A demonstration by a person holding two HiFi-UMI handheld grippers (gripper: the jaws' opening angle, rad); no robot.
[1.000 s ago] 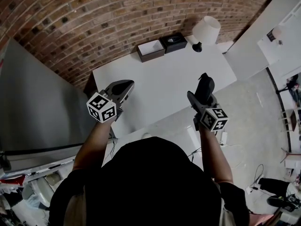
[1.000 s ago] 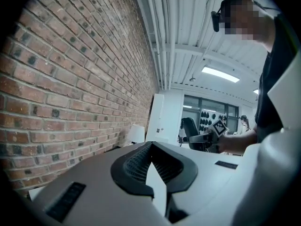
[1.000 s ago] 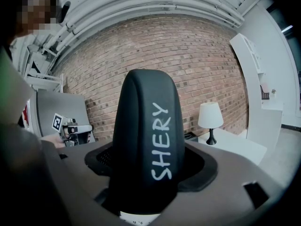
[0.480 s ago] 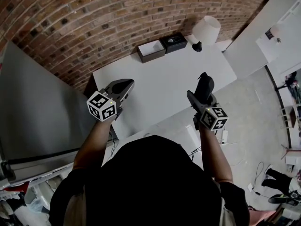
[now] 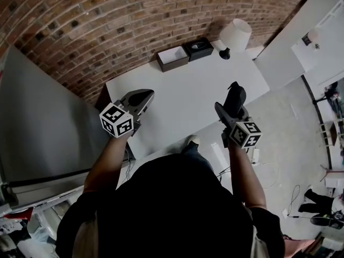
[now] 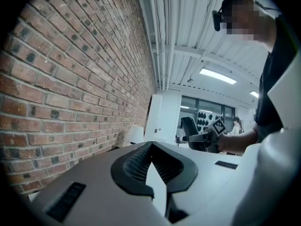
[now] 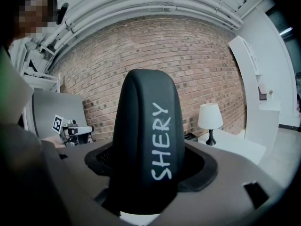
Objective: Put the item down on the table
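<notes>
My right gripper (image 5: 232,105) is shut on a black rounded case (image 5: 235,93) and holds it in the air over the near right part of the white table (image 5: 183,98). In the right gripper view the case (image 7: 146,126) stands upright between the jaws, with "SHERY" written on it in white, and it hides the right gripper (image 7: 146,175) behind it. My left gripper (image 5: 142,97) hovers over the table's near left corner. In the left gripper view the left gripper (image 6: 154,172) has its jaws together and nothing in them.
At the table's far edge stand an open brown box (image 5: 172,57), a black box (image 5: 198,48) and a white lamp (image 5: 235,35). A brick wall (image 5: 107,26) runs behind. A grey panel (image 5: 43,122) stands at the left, a white cabinet (image 5: 293,50) at the right.
A shoe has come into view at the table's near edge, under the head. Both grippers have kept their places, and the case stays held.
</notes>
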